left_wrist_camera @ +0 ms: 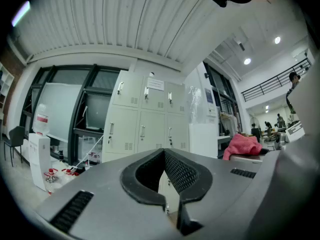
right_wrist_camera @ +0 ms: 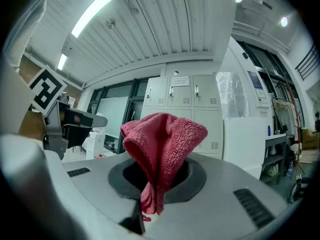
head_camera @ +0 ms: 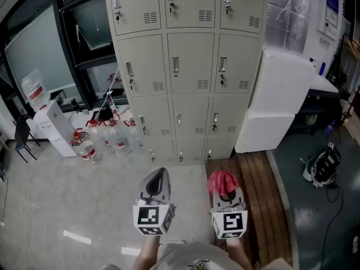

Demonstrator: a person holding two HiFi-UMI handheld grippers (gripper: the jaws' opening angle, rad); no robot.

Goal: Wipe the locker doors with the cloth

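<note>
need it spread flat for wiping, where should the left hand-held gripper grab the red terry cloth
Grip the loose bunched top fold of the red terry cloth, coming from its left side: its narrow end is pinched in the right hand-held gripper.

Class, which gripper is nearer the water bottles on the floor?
Left. The left gripper is right of the water bottles; the right gripper, holding the cloth, is farther right.

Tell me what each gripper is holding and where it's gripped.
Right gripper pinches the red cloth by its bunched lower end; left gripper is shut, empty.
</note>
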